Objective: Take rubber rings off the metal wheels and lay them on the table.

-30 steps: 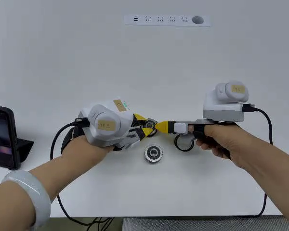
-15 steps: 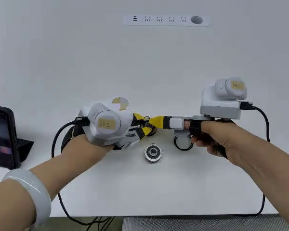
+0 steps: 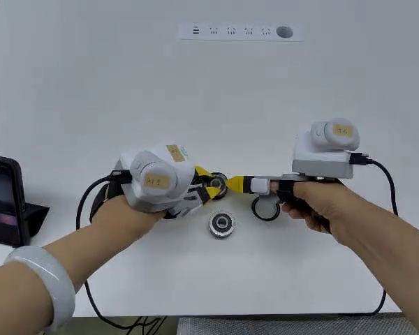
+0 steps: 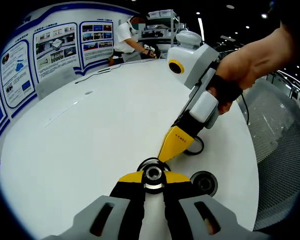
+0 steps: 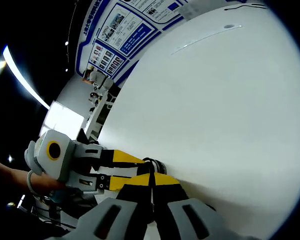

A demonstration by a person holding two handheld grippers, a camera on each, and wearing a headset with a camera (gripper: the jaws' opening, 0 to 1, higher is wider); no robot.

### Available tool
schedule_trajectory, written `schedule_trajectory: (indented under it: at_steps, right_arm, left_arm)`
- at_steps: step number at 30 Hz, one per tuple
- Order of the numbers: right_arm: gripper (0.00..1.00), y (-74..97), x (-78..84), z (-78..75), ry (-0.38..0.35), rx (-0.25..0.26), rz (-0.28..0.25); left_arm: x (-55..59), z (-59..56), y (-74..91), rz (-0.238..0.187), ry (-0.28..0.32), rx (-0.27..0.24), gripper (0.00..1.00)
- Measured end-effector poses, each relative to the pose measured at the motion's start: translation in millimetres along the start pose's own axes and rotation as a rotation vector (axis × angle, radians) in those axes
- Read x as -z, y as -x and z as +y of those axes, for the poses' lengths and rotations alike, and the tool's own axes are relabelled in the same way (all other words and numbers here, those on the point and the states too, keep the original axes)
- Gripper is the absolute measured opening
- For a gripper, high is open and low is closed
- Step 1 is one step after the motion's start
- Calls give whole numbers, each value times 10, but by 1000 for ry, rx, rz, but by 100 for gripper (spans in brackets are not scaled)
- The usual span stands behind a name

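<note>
Over the white desk point(image 3: 126, 91), the right gripper point(image 3: 232, 184) had drawn back slightly to the right since half a second before. It was held level, its jaws pressed together, with the tip at the rubber ring point(image 4: 141, 164) around the metal wheel point(image 3: 218, 185). The left gripper point(image 3: 211, 186), level and facing it, had its jaws clamped on this wheel.

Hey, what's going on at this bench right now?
A person works two handheld grippers over a white table. The left gripper is shut on a metal wheel. The right gripper, tips closed, meets the rubber ring on it, apparently to pull it off. One loose ring lies near a second wheel.
</note>
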State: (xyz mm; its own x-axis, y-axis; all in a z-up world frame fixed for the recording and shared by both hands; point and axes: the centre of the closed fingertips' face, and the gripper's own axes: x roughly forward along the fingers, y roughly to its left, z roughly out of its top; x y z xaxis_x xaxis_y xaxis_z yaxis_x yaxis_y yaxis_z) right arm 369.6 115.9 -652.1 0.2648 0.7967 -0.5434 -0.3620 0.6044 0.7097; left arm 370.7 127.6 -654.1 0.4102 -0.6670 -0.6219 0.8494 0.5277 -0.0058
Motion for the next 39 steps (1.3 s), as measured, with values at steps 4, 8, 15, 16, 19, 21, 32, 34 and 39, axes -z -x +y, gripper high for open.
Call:
schedule_trajectory:
  at_steps: [4,8,15,16,19,21,32,34,39]
  right_arm:
    - [2,-6,-2,-1,-1,0,1]
    - [2,-12,-2,-12,-1,1,4]
    - [2,-10,10,-21,-2,4,8]
    - [2,-12,9,-19,-2,3,9]
    - [2,-18,6,-18,-3,2,8]
    - [2,-23,5,-11,-3,1,8]
    - [2,-21,6,21,-1,-6,9]
    - [2,-18,4,25,-2,-8,7]
    - [2,-11,9,52,0,-17,7]
  left_arm:
    - [-7,-1,2,2,-1,4,14]
    - [-6,0,2,-1,3,9,14]
    - [-22,-24,30,-15,-18,11,18]
    - [-41,-27,39,-25,-24,9,18]
    - [-64,-25,47,-33,-31,6,20]
    - [-59,-17,46,-29,-38,3,22]
    - [-19,12,78,-25,-31,-13,33]
    - [-8,11,84,-25,-27,-13,35]
    - [17,22,105,-25,-15,-22,40]
